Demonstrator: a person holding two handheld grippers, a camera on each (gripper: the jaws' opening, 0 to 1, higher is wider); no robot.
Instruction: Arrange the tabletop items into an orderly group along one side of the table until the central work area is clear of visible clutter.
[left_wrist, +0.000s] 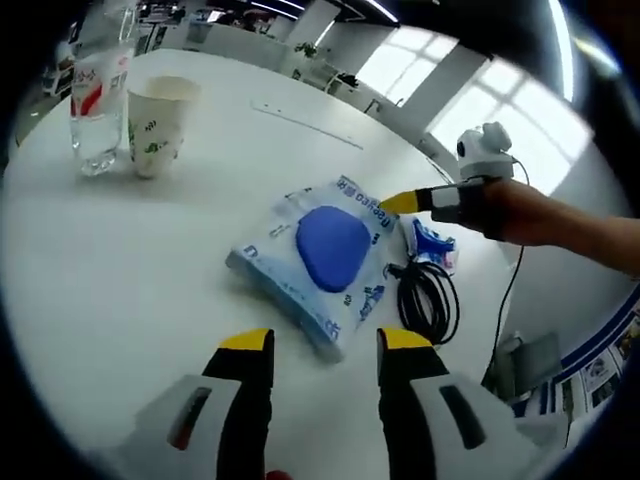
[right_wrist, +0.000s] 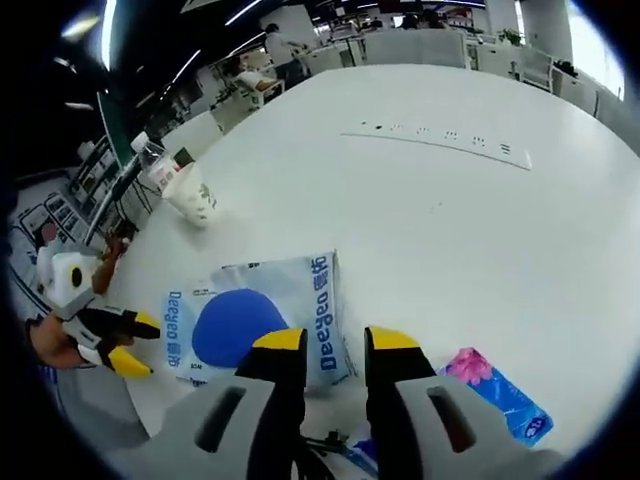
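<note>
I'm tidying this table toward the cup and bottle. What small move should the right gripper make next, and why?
Probably ease the right gripper forward and close on the wet-wipes pack: its open jaws already sit at the pack's near edge, and the pack lies mid-table, apart from the paper cup and bottle.

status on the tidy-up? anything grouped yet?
Possibly done: the water bottle and paper cup stand together near one table edge. In hand: nothing; the left claw and right claw are both open, either side of the blue wipes pack. Left: the pack, black cable and small tissue packet are loose on the table.
</note>
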